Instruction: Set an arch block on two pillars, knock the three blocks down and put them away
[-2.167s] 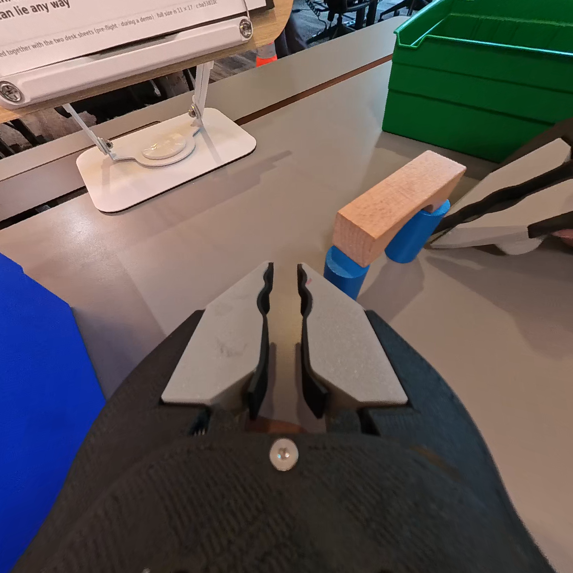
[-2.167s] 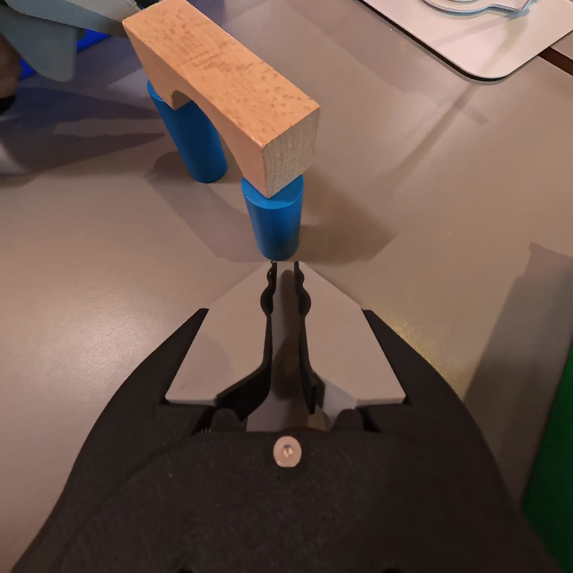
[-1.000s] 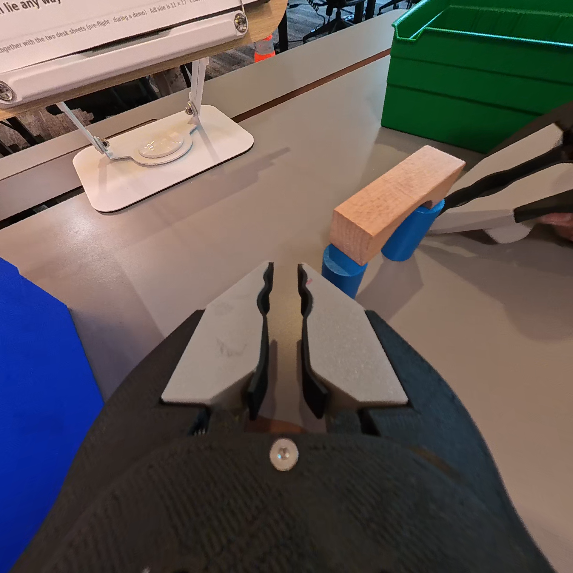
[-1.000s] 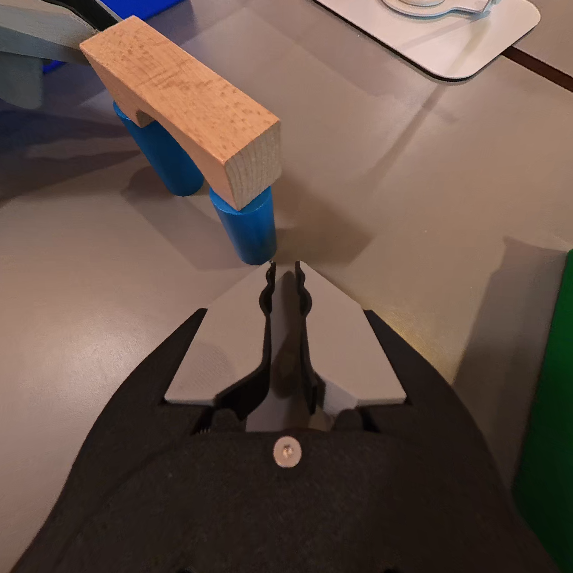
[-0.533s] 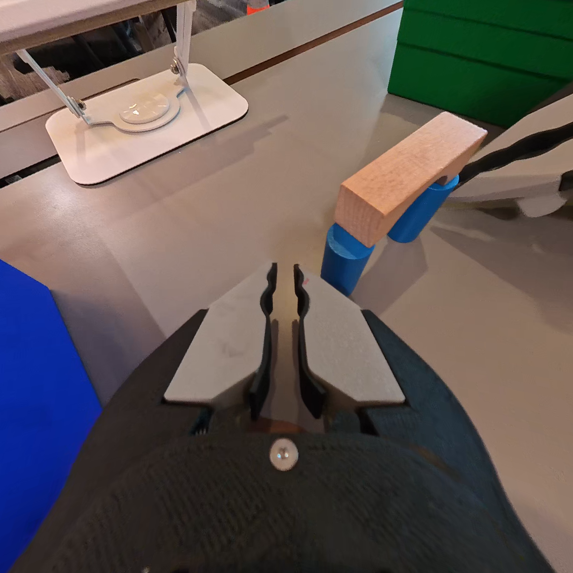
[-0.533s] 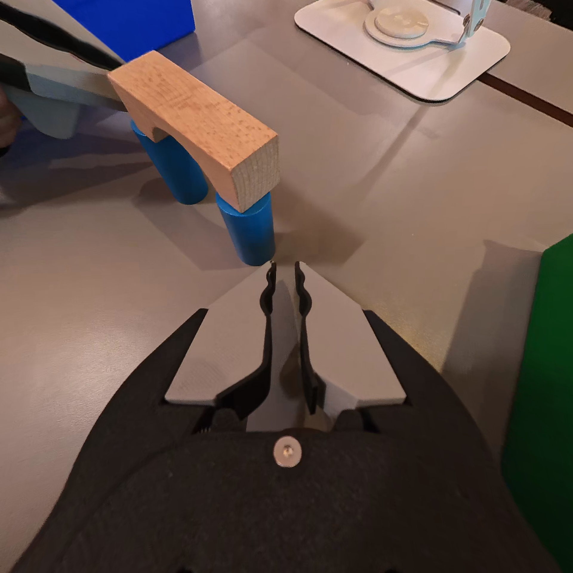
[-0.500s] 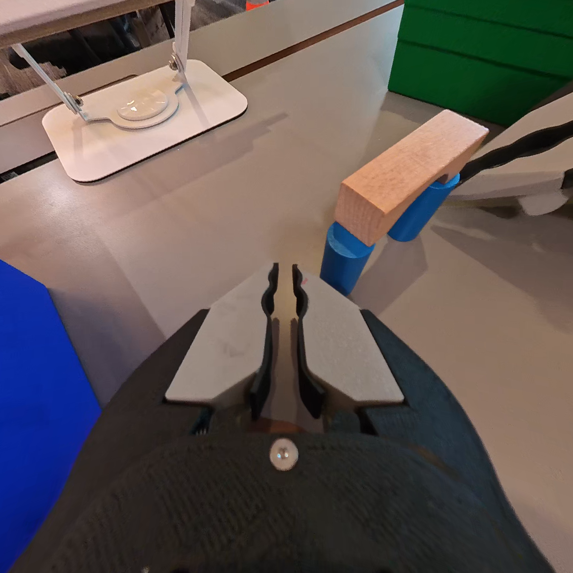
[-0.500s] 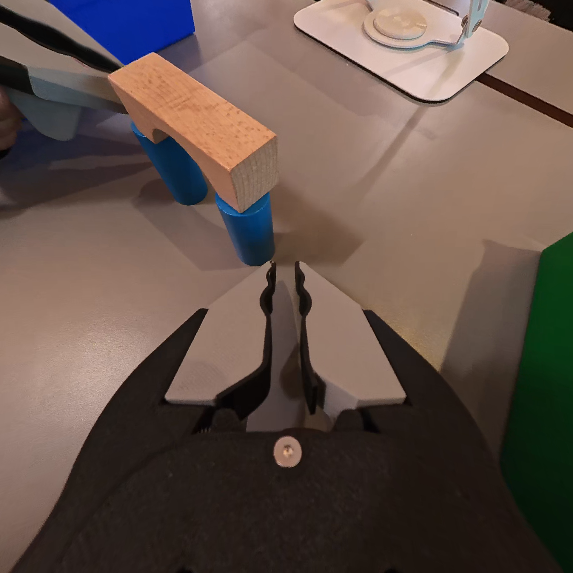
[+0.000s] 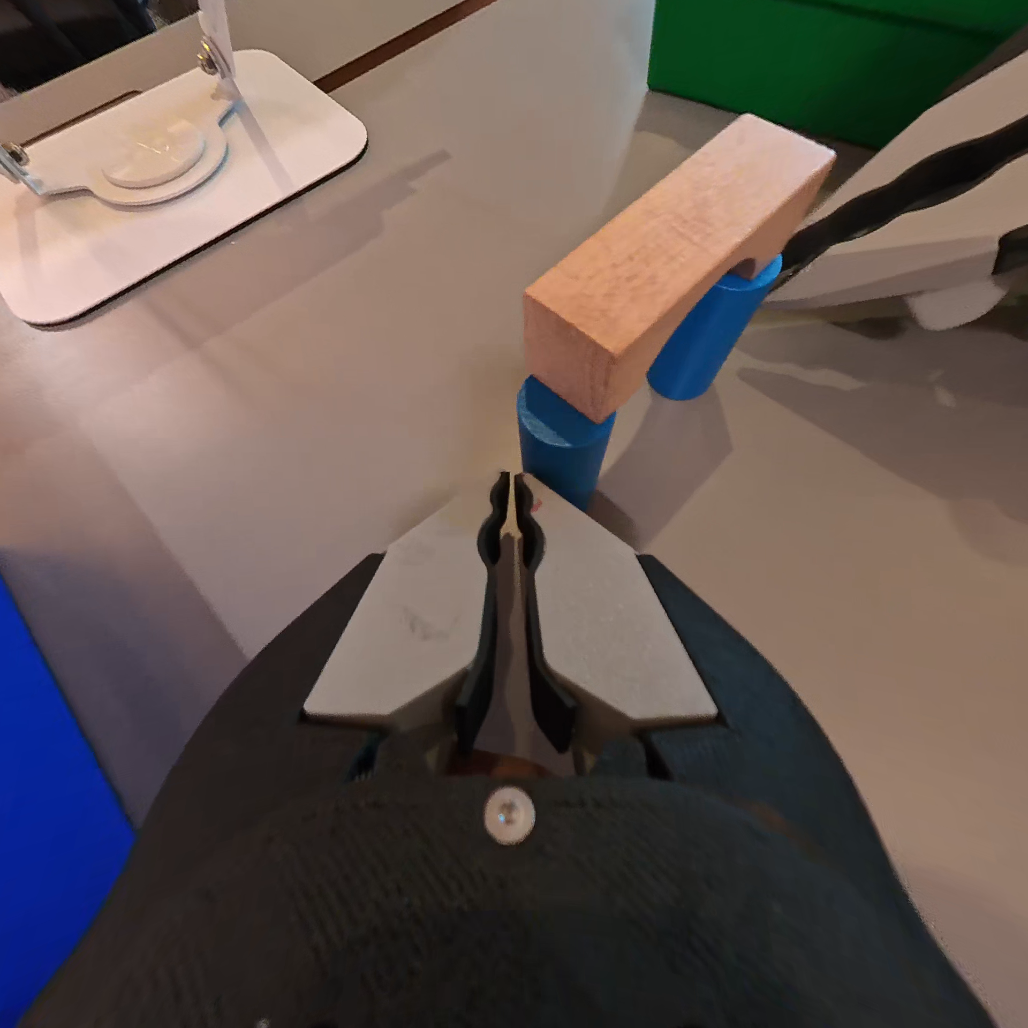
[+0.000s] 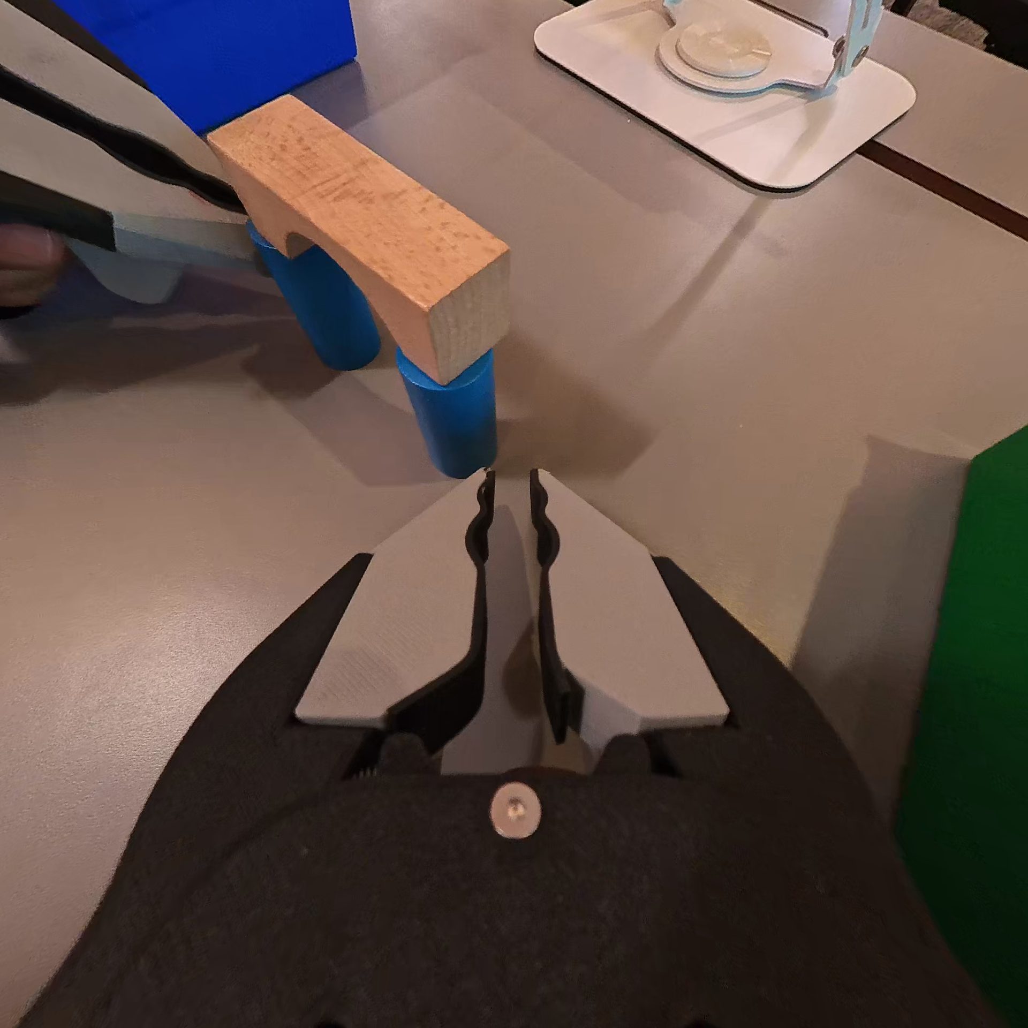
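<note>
The arch [image 9: 676, 245] sits on two blue pillars [image 9: 562, 450] on the desk [image 9: 334, 389], its ends overhanging them. The left tool [image 9: 512, 475], nearly shut on nothing, is just beside the near pillar. The right tool [image 10: 510, 472], slightly open and bare, points at the other pillar [image 10: 453, 414] just beside it. In each view the other tool's tip meets the arch's far end; contact is blurred.

The green bin [image 9: 834, 67] runs off the top edge, only its wall showing. The blue box [image 9: 50, 779] is cropped at the left. The white stand [image 9: 167, 167] loses its upright past the frame. The far claw [image 10: 139, 183] is smeared with blur, its tips hidden behind the arch block [image 10: 356, 222].
</note>
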Demonstrator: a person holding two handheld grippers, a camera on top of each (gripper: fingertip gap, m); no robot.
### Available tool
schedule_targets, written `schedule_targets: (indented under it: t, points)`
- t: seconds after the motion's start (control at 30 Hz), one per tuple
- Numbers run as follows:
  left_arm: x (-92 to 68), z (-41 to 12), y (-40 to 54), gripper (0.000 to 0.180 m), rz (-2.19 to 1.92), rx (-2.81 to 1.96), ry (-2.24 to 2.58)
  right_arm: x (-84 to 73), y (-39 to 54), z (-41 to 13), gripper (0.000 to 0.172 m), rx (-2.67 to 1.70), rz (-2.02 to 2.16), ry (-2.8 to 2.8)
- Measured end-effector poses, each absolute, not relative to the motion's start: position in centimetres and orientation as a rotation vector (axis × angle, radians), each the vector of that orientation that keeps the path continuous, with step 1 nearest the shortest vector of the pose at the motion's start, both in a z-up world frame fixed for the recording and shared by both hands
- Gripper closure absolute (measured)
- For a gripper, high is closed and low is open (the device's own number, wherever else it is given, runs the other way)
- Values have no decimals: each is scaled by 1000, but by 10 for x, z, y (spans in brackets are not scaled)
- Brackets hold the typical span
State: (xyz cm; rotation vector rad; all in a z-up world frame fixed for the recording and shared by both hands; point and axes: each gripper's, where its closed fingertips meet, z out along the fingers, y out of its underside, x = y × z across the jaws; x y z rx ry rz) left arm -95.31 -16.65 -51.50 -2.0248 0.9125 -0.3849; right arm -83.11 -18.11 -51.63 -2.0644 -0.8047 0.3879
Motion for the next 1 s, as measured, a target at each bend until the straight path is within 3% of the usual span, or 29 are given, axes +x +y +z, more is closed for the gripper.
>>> schedule_targets:
  t: [1.0]
  points:
    - [-949,-517,-168,176,-433,-2031,914,-832,-181,-516,162,-2062,396,-803]
